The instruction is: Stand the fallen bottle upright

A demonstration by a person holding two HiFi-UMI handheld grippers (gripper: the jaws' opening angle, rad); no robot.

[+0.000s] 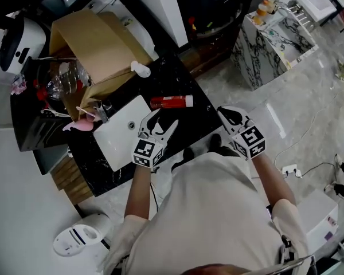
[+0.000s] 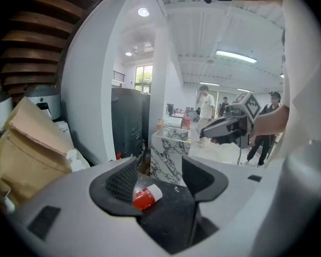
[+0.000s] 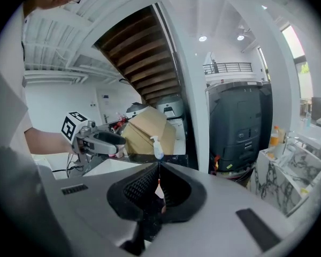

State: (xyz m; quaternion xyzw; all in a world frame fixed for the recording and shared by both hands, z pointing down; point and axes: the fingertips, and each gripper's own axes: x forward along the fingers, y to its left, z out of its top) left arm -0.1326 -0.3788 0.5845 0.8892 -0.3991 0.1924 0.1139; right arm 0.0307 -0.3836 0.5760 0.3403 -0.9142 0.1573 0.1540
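While the left gripper point(image 1: 160, 125) hovers over the black counter point(image 1: 198, 116) with its jaws spread wide and empty, the red bottle point(image 1: 171, 102) lies on its side just beyond the tips, white cap pointing right, untouched. Farther right, the right gripper point(image 1: 226, 114) hangs near the counter's edge, apart from the bottle, its jaws drawn together to a slit with nothing gripped. At the far left stands a clear vessel point(image 1: 63, 79) with unreadable contents, then a brown paper bag point(image 1: 97, 42) whose inside is hidden, then a white sink point(image 1: 117, 139) just left of the left gripper.
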